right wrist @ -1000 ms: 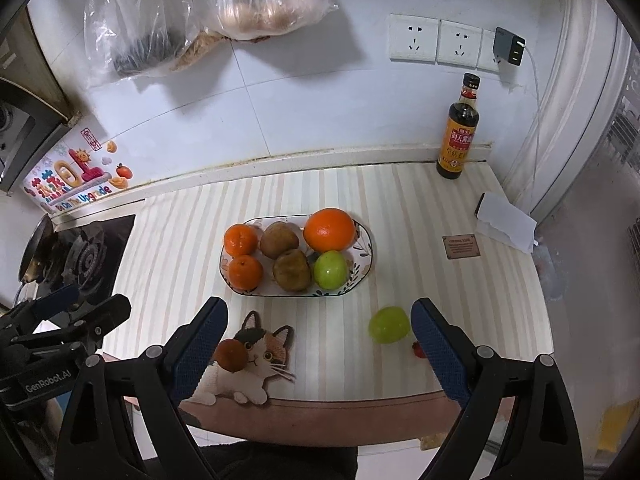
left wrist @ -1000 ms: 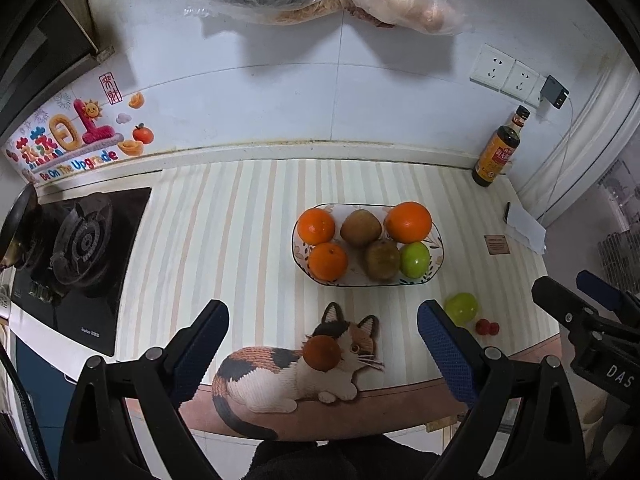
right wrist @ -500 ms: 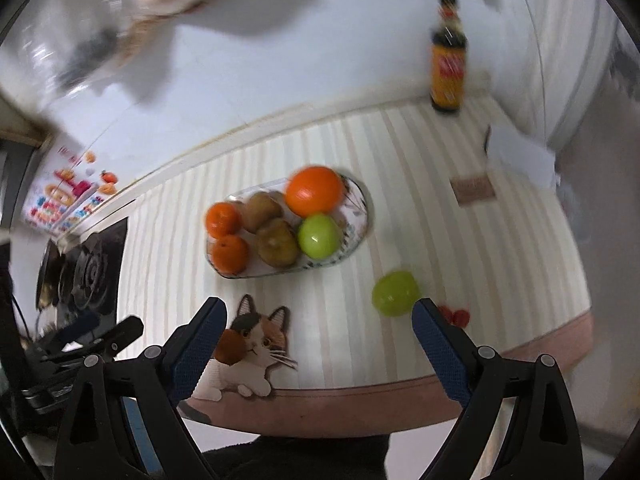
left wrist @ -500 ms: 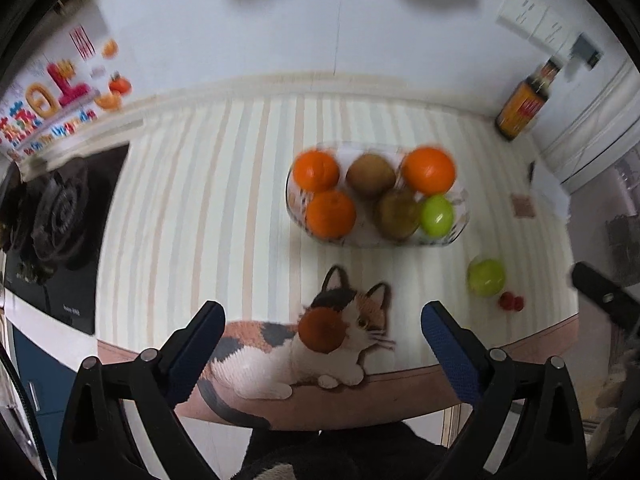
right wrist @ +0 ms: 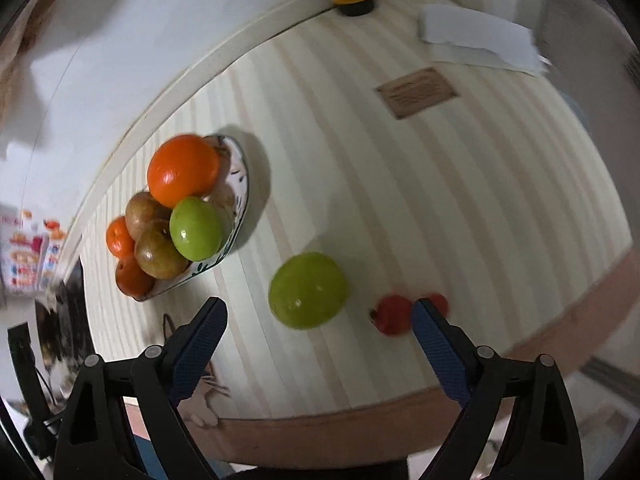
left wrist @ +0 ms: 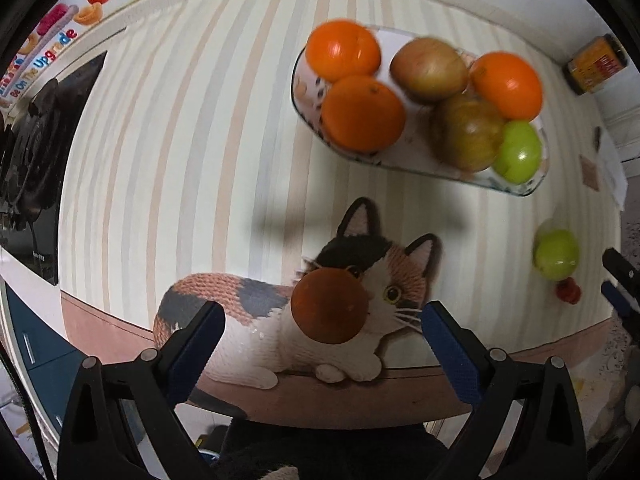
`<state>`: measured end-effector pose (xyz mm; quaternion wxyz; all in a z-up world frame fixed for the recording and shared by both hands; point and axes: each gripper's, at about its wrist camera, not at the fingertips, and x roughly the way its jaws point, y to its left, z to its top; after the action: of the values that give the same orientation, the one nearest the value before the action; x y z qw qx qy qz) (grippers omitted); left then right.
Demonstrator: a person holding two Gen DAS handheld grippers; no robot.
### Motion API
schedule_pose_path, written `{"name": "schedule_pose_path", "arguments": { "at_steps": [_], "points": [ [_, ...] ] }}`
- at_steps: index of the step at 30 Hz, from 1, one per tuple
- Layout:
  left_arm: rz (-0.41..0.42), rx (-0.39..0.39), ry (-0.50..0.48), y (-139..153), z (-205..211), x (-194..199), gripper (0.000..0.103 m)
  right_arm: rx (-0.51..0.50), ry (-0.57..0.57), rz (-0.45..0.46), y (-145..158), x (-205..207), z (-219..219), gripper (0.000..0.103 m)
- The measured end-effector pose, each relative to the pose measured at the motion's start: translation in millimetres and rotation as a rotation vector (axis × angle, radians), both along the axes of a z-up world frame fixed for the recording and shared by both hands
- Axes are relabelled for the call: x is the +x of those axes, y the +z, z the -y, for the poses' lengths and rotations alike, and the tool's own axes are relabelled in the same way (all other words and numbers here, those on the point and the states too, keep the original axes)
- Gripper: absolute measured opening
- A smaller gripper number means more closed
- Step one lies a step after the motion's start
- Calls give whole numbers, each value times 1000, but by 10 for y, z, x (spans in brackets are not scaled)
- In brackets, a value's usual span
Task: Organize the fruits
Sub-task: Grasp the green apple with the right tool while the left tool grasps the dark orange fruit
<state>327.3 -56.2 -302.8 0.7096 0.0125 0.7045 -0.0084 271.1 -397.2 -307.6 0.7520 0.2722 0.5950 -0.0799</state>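
Left tongs (left wrist: 320, 344): spread wide, empty, aimed down over the brown fruit (left wrist: 330, 306), likely the next pick.
Brown fruit: round, matt, on the cat mat (left wrist: 240, 304), at 7 o'clock from the dish (left wrist: 536, 184).
Right tongs (right wrist: 318, 344): closing, nothing pinched; green fruit (right wrist: 307, 290) just ahead between the jaws, loose on the surface (right wrist: 440, 184).
Red berries (right wrist: 394, 314): small, glossy, at 3 o'clock of the green fruit.
Dish: shallow, patterned, already heaped with smooth oranges (left wrist: 362, 112), so strays probably belong there.

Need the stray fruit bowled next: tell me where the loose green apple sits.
In the right wrist view the loose green apple lies on the striped counter, between the fruit bowl and two small red fruits.
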Motion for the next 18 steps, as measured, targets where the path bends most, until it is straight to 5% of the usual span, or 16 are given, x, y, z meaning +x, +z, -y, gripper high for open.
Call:
{"name": "schedule_pose_path", "arguments": {
  "at_steps": [8, 12, 18],
  "points": [
    [-59, 22, 28, -252, -22, 15, 101, -4, 122, -128, -568, 376, -301, 67],
    [-73, 21, 46, -324, -86, 31, 101, -45, 169, -104, -615, 399, -416, 65],
    [-119, -25, 59, -554, -140, 40, 101, 34, 325, -112, -607, 297, -887, 65]
  ]
}}
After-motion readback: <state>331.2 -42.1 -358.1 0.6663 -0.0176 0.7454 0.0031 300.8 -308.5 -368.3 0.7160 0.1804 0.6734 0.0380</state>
